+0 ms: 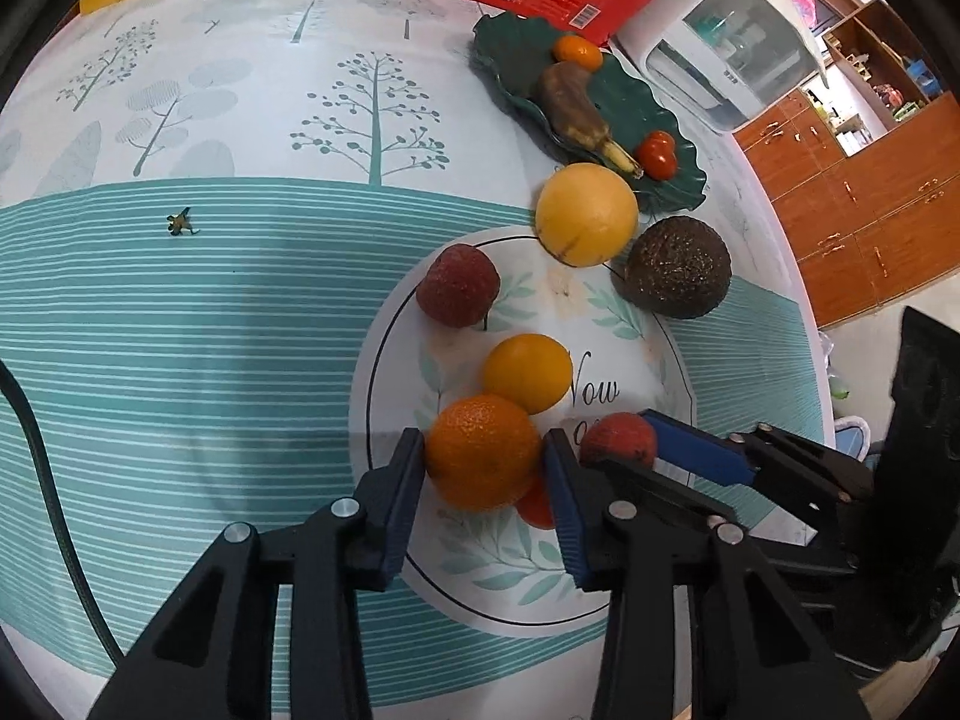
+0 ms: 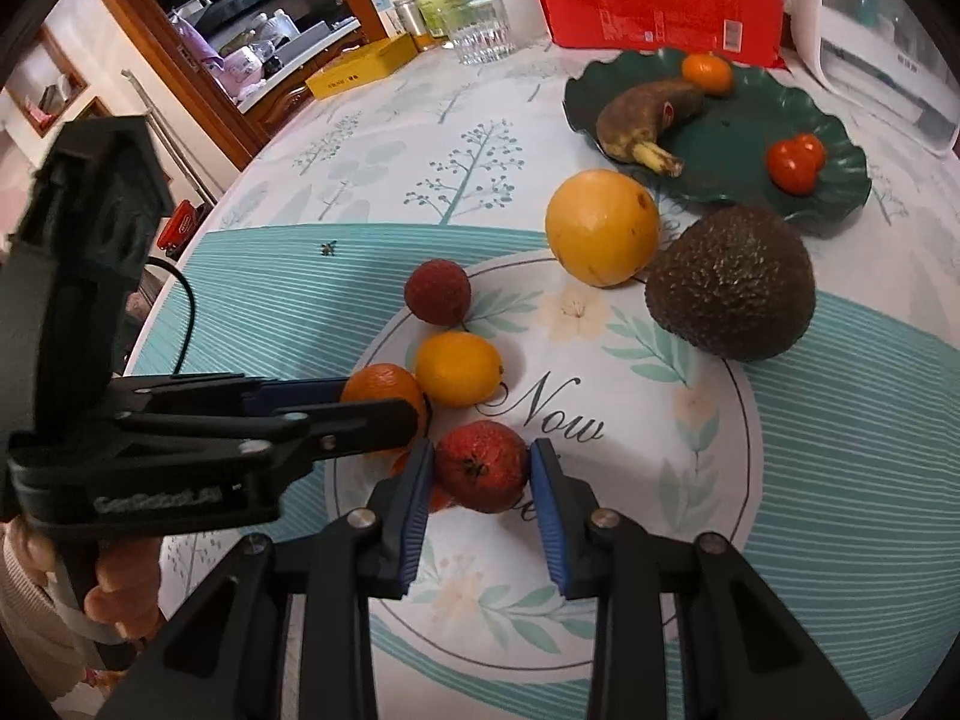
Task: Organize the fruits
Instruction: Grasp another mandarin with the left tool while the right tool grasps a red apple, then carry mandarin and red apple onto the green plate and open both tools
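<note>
The left gripper (image 1: 485, 456) is being closed on the tangerine (image 1: 483, 451): its jaws are pressing the fruit's two sides, narrowed to the fruit's width. The right gripper (image 2: 482, 468) is likewise being held shut around the red lychee (image 2: 482, 466), both pads touching its flanks. Both fruits are sitting low on the printed round mat (image 1: 672, 360), toward the near edge of the desk (image 1: 180, 330), side by side, so the two grippers are nearly touching.

The green leaf plate (image 2: 840, 180), judged to be the likely destination, is lying beyond the jaws toward the far right corner of the desk, past the large yellow orange (image 2: 602, 228) and the avocado (image 2: 732, 283) (both standing in the direct line). The right hand is judged the nearer one. The plate is already carrying a browned banana (image 2: 648, 114), long axis running across the plate, a small mandarin (image 2: 707, 72) and two tomatoes (image 2: 795, 162).

A small red-orange fruit (image 1: 536, 507) under the left jaws is being mostly hidden; its kind cannot be told. Another lychee (image 1: 458, 284) and a small yellow citrus (image 1: 527, 373) are lying free.
</note>
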`<state>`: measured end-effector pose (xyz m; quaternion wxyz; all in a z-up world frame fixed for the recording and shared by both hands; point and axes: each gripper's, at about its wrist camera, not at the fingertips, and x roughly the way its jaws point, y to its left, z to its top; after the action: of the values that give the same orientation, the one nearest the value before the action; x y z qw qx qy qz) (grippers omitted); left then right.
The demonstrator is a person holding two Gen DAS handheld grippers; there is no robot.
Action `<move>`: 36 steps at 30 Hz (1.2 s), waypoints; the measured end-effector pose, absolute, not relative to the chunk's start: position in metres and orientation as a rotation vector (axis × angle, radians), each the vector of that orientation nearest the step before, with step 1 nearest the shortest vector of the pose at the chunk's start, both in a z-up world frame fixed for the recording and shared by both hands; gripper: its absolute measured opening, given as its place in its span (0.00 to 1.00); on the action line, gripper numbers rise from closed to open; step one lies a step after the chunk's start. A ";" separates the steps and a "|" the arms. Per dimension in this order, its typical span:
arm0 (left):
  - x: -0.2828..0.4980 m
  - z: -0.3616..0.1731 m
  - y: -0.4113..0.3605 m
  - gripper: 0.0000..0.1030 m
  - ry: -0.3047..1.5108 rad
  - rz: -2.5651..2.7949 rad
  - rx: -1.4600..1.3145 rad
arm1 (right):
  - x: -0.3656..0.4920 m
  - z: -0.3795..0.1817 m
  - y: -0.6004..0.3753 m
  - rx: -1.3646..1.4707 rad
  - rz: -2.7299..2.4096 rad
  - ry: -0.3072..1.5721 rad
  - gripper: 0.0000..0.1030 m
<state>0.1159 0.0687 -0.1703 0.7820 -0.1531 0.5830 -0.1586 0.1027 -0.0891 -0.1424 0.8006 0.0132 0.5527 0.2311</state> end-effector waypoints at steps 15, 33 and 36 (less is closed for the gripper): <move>0.123 -0.083 0.043 0.35 1.064 -0.347 -0.209 | 0.112 -0.082 -0.118 -0.006 0.424 1.063 0.31; 0.279 0.017 -0.036 0.35 0.933 -0.390 0.007 | 0.250 0.020 -0.176 -0.091 0.208 0.873 0.31; 0.302 0.000 -0.047 0.35 0.973 -0.386 0.013 | 0.274 0.013 -0.181 -0.108 0.171 0.871 0.31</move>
<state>0.3019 -0.0473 -0.0003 0.8661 0.0063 0.4645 -0.1845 0.2743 -0.1813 0.0132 0.9016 -0.0523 0.4212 0.0829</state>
